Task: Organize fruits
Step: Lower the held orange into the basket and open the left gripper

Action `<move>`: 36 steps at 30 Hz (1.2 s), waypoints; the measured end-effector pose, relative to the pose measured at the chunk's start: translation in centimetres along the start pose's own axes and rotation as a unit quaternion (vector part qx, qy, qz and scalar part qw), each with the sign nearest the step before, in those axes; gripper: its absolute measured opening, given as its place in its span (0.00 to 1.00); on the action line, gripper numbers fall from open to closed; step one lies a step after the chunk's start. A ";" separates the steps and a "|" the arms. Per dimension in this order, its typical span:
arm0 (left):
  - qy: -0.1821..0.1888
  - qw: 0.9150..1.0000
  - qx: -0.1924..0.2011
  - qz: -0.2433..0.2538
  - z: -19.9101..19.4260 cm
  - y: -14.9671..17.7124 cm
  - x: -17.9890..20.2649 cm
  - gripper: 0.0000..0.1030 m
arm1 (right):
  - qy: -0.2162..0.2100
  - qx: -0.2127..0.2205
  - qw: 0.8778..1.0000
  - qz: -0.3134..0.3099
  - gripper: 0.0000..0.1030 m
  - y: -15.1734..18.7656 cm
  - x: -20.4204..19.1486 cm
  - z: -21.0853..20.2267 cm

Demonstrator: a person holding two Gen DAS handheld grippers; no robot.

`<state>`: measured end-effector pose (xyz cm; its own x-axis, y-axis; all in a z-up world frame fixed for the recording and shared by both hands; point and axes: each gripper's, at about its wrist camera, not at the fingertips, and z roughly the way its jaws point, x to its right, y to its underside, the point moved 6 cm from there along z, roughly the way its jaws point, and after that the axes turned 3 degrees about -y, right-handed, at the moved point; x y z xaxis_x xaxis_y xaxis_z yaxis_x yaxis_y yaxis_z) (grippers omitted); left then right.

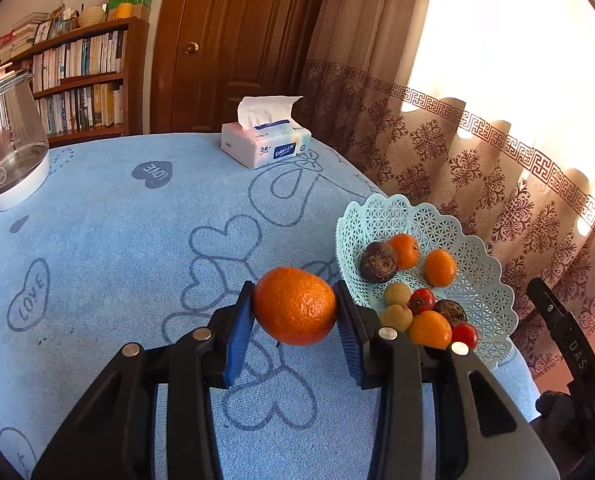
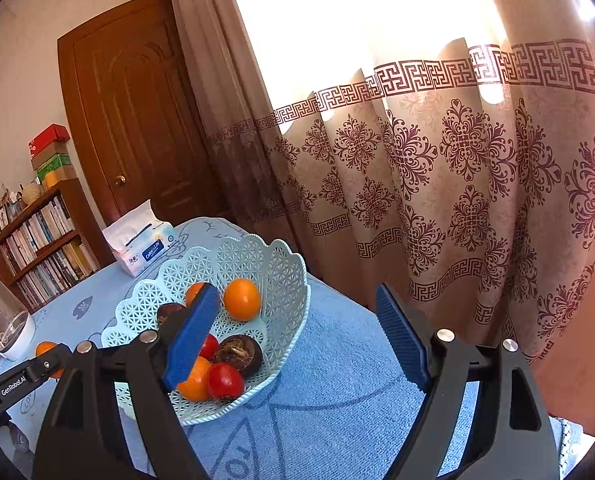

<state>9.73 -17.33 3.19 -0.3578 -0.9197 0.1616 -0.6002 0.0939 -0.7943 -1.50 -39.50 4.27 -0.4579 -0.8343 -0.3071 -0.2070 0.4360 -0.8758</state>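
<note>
my left hand-held gripper (image 1: 295, 312) is clamped on one orange (image 1: 295, 306), held above the tabletop (image 1: 117, 248) just left of the basket (image 1: 477, 280). my right hand-held gripper (image 2: 297, 340) is spread wide with nothing in it, over the basket's near side. basket count from the left wrist view: 3 small oranges (image 1: 439, 267), 2 dark brown fruits (image 1: 378, 262), 2 pale round ones (image 1: 397, 294), 2 red ones (image 1: 421, 301). also 1 tissue pack (image 1: 263, 142), 1 glass jug (image 1: 11, 148).
</note>
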 end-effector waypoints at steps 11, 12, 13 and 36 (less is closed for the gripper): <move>0.050 0.998 -0.005 0.048 1.2 0.5 7.0 0.39 | -0.008 -0.003 1.000 0.021 0.80 0.0 0.6 0.1; 0.053 0.997 -0.007 0.049 1.3 0.6 7.2 0.39 | -0.008 -0.002 1.000 0.023 0.80 0.0 0.7 0.1; 0.055 0.997 -0.008 0.049 1.5 0.7 7.4 0.39 | -0.008 -0.001 1.000 0.025 0.80 0.0 0.8 0.0; 0.043 0.998 0.013 0.041 0.0 1.4 5.5 0.62 | -0.007 -0.003 1.000 0.026 0.82 0.0 0.8 0.1</move>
<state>6.91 -22.20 2.93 -0.4657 -0.8732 0.1440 -0.5486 0.1571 -0.8212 -1.75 -40.20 3.94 -0.4562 -0.8150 -0.3573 -0.1884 0.4808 -0.8564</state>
